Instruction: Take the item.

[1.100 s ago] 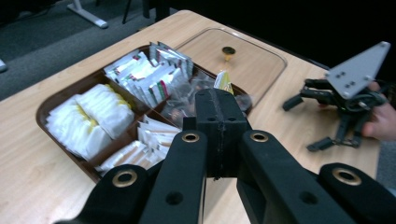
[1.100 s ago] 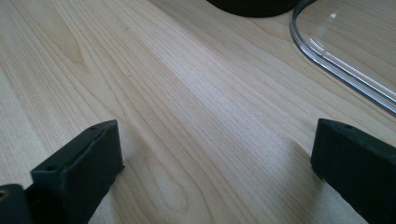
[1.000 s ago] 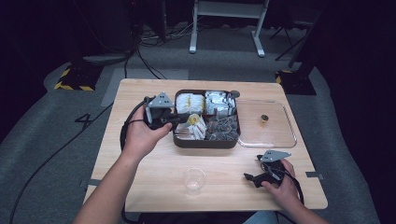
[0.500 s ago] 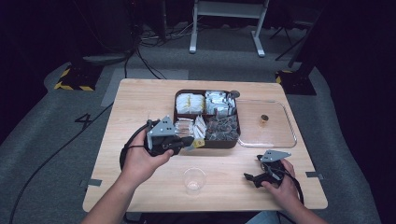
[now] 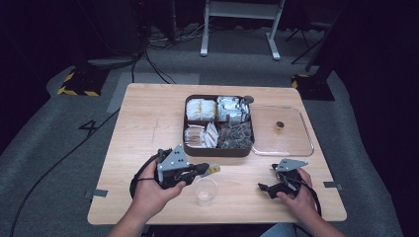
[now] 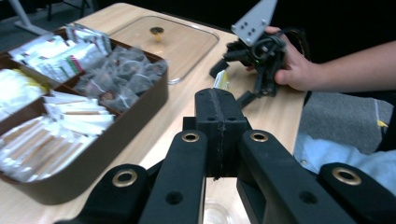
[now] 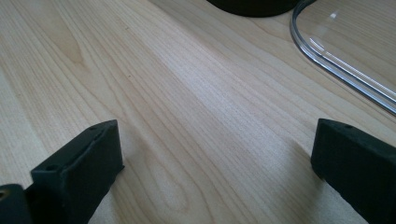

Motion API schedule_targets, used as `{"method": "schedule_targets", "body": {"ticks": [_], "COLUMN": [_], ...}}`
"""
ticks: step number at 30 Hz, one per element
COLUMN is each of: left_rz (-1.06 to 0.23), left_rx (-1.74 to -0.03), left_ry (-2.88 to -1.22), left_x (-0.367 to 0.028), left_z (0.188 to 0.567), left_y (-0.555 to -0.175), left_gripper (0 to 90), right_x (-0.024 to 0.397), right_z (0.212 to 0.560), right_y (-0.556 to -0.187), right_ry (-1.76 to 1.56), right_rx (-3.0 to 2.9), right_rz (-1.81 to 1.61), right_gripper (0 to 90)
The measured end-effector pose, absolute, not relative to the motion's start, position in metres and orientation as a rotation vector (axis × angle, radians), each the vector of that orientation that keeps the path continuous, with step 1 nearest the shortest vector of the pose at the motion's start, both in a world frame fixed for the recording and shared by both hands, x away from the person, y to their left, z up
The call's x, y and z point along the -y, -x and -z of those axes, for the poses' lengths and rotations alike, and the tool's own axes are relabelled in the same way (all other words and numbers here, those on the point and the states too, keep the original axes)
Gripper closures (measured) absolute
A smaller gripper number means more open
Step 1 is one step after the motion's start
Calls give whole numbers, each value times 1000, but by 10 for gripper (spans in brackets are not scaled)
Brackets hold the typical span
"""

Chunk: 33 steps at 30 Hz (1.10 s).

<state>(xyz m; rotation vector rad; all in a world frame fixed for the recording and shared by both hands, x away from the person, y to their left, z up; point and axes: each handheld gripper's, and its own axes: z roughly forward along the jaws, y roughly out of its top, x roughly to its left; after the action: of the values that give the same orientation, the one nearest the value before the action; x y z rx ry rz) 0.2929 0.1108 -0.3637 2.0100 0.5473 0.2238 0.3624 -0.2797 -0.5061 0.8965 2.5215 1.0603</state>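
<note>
A dark brown box [image 5: 193,148] with four compartments of tea bags and sachets sits mid-table. My left gripper [image 5: 205,169] is shut on a small yellow-and-white packet [image 5: 214,170], held just above the near rim of a clear plastic cup [image 5: 205,191]. In the left gripper view the packet [image 6: 220,80] sticks out past the closed jaws. My right gripper [image 5: 268,178] rests on the table at the near right, open with nothing between its fingers [image 7: 81,154]; it also appears as the right gripper [image 6: 254,51] in the left gripper view.
The box's clear lid [image 5: 281,131], with a small knob [image 5: 279,125], lies flat to the right of the box; its rim [image 7: 336,60] runs just ahead of the right gripper. Bare wood [image 7: 196,107] lies between the right jaws.
My left gripper has pulled back from the box toward the near edge with the packet in it, ending over the cup. The right gripper has stayed put.
</note>
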Motion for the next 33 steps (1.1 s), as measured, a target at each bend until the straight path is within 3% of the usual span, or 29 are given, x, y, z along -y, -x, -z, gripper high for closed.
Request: {"method": "schedule_targets", "body": {"ticks": [29, 33], "left_rz": [-163, -122], "left_rx": [-540, -544], "left_ry": [-2071, -2057], "left_x": [-101, -101], "left_z": [408, 409], "left_y": [-284, -285], "left_gripper": [900, 749], "right_x": [280, 280], "right_z": [506, 506], "right_y": [-362, -362], "right_ry": [-897, -896], "right_rx": [-2522, -2522], "right_rz": [-1060, -1059], "right_gripper": [21, 21]}}
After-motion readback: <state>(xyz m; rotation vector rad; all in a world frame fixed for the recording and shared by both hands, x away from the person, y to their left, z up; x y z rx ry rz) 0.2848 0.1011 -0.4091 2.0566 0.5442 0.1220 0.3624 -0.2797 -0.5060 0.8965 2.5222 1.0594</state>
